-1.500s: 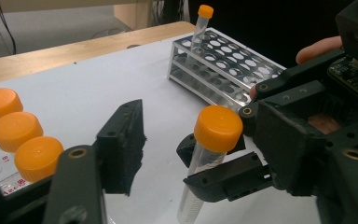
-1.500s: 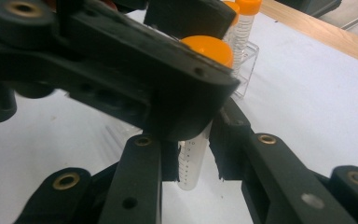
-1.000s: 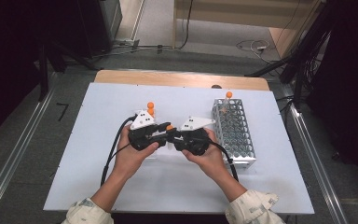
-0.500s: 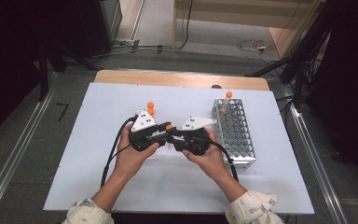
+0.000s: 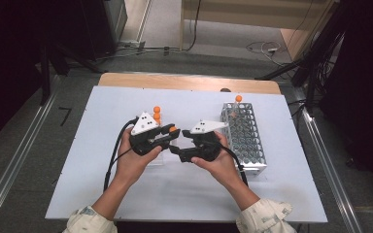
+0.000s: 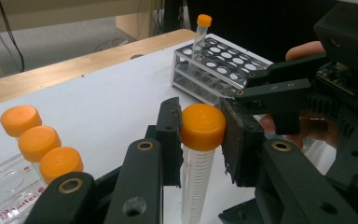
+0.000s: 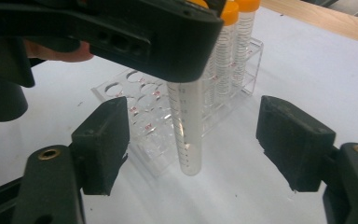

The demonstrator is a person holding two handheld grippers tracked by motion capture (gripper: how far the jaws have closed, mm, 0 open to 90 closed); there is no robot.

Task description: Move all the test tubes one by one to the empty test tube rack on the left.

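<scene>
The capped tube [image 6: 200, 140] is gripped at its orange cap by the left gripper [image 6: 200, 135] above the tabletop [image 5: 102, 111], the right gripper [image 7: 191, 140] having just been opened wide around its body, so a carry to the metal rack [image 5: 245, 136] is judged next.

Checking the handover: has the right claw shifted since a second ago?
No. The right claw sits at the same spot beside the metal tube rack; its jaws have just been opening, clear of the tube.
</scene>
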